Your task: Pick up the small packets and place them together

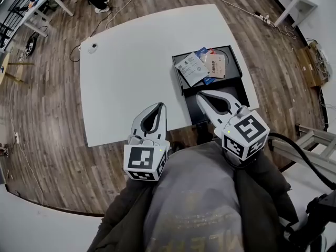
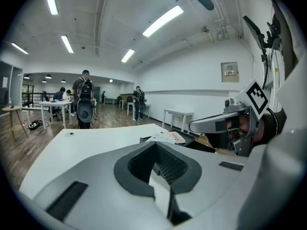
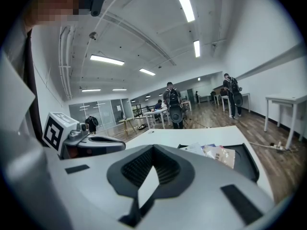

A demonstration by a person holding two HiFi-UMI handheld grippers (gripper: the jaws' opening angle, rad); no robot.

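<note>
Packets (image 1: 202,67) lie bunched in the black tray (image 1: 234,72) on the desk (image 1: 131,72), right of centre in the head view, while you hold your left tool (image 1: 159,106) and right tool (image 1: 202,96) closed and empty at lower centre, probably poised before a pick.

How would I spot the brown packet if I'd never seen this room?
Find the big white table; a black tray sits near its right edge. Inside it, the tan packet lies farthest right; its neighbours are a white packet and a blue packet.
</note>
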